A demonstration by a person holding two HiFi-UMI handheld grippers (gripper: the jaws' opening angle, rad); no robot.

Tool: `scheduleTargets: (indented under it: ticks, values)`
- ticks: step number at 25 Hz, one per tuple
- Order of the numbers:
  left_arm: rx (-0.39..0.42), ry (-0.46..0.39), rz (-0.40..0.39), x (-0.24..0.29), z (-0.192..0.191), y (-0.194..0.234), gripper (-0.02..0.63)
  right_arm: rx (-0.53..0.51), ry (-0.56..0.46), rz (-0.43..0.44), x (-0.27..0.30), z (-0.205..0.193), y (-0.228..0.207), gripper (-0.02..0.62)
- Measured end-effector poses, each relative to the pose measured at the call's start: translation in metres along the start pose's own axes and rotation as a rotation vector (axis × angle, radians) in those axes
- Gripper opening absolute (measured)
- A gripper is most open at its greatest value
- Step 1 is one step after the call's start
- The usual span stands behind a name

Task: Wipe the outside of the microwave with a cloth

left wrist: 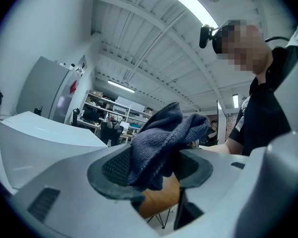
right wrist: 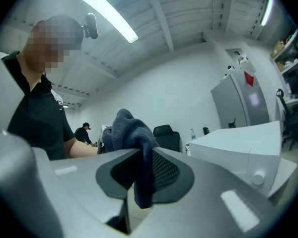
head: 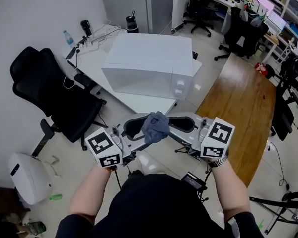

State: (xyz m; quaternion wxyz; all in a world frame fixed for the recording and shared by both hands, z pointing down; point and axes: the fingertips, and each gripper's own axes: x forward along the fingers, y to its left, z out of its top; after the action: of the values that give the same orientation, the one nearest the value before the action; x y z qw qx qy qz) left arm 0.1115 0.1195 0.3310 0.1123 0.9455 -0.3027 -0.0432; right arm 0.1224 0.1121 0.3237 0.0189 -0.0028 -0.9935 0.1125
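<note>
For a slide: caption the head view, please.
Left hand-held gripper and right hand-held gripper meet at a grey cloth before the white microwave.

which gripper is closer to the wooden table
Right. The right gripper, shut on the cloth, is on the side toward the wooden table; the left gripper faces it from the cloth's other side, toward the black chair.

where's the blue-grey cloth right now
In the head view the crumpled blue-grey cloth is mid-air at centre, in front of the white microwave, pinched by the right gripper and lying between the open jaws of the left gripper.
</note>
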Motion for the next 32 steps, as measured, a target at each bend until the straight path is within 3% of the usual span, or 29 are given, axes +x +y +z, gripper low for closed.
scheduleTargets:
  ticks: [5, 10, 14, 19, 22, 32]
  values:
    - [0.024, -0.01, 0.009, -0.009, 0.004, -0.004, 0.121, 0.01, 0.005, 0.054, 0.005, 0.001, 0.006, 0.055]
    - [0.064, -0.009, 0.089, -0.019, 0.005, 0.004, 0.091, -0.051, 0.037, 0.006, 0.015, 0.001, 0.003, 0.081]
    - [0.075, -0.036, 0.207, -0.034, 0.008, 0.024, 0.089, -0.159, 0.061, -0.094, 0.02, 0.003, -0.009, 0.106]
    - [0.095, -0.045, 0.369, -0.055, 0.01, 0.051, 0.089, -0.243, 0.08, -0.209, 0.024, 0.004, -0.024, 0.07]
    - [0.119, -0.036, 0.473, -0.071, 0.008, 0.069, 0.089, -0.267, 0.076, -0.272, 0.026, 0.005, -0.035, 0.002]
    - [0.095, -0.017, 0.754, -0.124, -0.011, 0.163, 0.091, -0.31, 0.101, -0.418, 0.06, 0.006, -0.088, 0.0]
